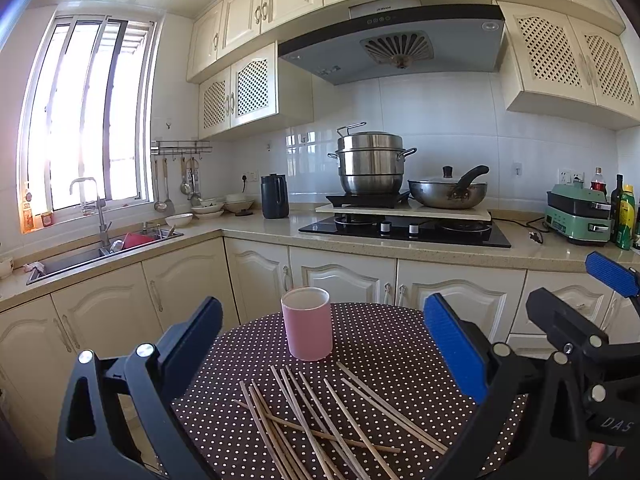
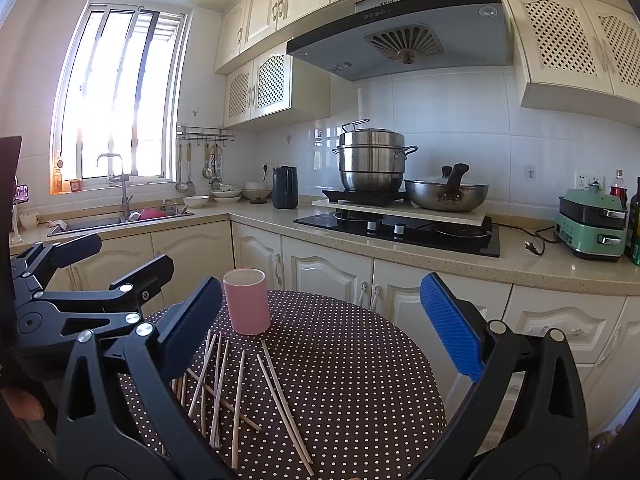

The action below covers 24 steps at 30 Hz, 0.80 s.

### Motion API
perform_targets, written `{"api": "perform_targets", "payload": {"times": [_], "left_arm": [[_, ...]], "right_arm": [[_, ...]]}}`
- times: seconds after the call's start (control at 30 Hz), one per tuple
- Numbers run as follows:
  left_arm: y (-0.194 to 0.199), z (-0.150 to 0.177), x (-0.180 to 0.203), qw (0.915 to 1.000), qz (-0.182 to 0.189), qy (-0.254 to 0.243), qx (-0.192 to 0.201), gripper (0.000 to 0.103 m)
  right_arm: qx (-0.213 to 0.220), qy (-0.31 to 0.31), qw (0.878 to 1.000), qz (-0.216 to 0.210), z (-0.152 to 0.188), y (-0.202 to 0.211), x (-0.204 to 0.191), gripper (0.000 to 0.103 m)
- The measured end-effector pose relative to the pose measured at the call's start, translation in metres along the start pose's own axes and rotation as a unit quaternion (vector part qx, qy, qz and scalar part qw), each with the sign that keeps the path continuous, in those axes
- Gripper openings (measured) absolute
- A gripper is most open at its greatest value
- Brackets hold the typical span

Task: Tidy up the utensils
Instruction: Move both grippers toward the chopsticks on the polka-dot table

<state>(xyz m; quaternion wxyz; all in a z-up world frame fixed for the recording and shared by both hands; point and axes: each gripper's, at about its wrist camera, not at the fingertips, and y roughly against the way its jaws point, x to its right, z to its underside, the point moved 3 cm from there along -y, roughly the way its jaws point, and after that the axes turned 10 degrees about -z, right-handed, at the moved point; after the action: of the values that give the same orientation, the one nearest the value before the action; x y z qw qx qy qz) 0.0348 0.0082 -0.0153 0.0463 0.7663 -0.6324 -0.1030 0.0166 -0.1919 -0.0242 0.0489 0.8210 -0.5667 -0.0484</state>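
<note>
Open tabletop on the right, sticks and cup crowding the left

The polka-dot tabletop [image 2: 352, 360] lies bare across its right half and far edge, so a gripper can pass there unhindered. The pink cup [image 2: 246, 300] stands upright toward the far left part, with the loose chopsticks [image 2: 240, 392] scattered just in front of it, several crossing one another. The left gripper [image 1: 322, 354] holds its fingers wide apart over that pile, and the right gripper [image 2: 320, 338] sits spread just beside it, so the two tools crowd each other there.
</note>
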Motion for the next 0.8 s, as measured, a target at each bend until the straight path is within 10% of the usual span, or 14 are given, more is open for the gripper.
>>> {"api": "perform_targets", "payload": {"times": [0.8], "left_arm": [[-0.012,0.010,-0.003,0.9994,-0.016,-0.012,-0.029,0.099]], "right_arm": [[-0.024,0.001,1.000,-0.016,0.004,-0.017,-0.004,0.097]]}}
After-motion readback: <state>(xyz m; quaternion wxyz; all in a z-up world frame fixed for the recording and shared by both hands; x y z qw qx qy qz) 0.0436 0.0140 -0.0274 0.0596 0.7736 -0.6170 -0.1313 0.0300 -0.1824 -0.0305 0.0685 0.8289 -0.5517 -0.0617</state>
